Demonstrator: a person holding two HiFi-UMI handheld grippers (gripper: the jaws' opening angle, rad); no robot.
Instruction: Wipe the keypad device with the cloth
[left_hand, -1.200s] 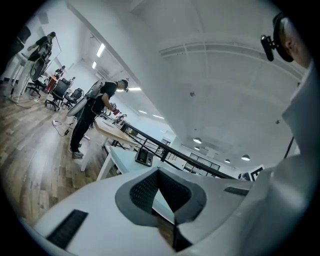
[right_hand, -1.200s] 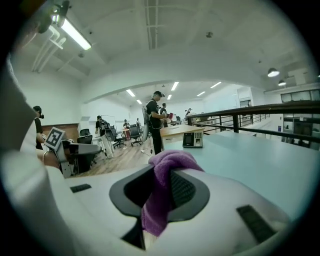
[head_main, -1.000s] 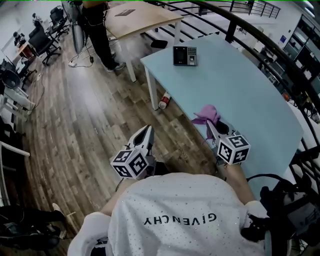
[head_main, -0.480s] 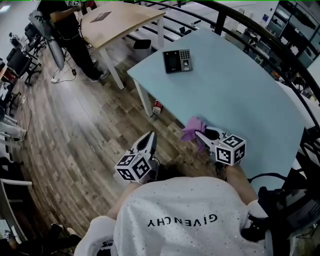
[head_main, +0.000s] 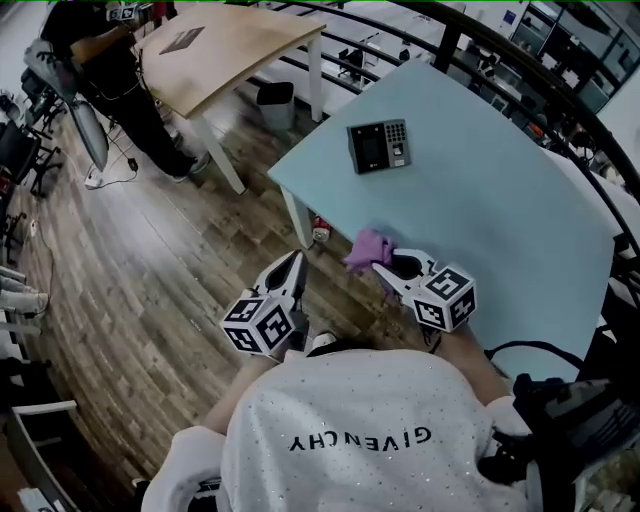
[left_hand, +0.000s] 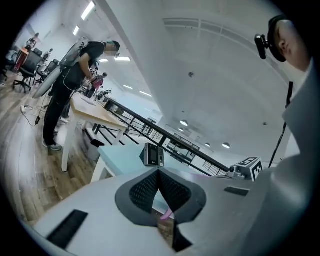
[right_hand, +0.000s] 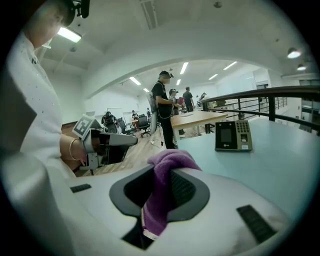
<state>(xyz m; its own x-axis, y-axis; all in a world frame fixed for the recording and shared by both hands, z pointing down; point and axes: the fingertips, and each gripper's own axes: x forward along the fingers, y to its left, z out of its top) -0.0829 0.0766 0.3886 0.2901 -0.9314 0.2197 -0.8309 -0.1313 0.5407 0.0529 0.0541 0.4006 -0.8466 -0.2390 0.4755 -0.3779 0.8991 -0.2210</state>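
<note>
the keypad device (head_main: 379, 146) lies flat on the far part of the pale blue worktop (head_main: 500, 200), well ahead of the fingers, with no print on it legible. the right gripper (head_main: 388, 270), the nearer one, has its fingers clamped on the purple cloth (head_main: 366, 248) by the near edge. the left gripper (head_main: 296, 262) hangs off the worktop, fingers closed on nothing, and the shirt (head_main: 360, 420) reads "givenchy".
</note>
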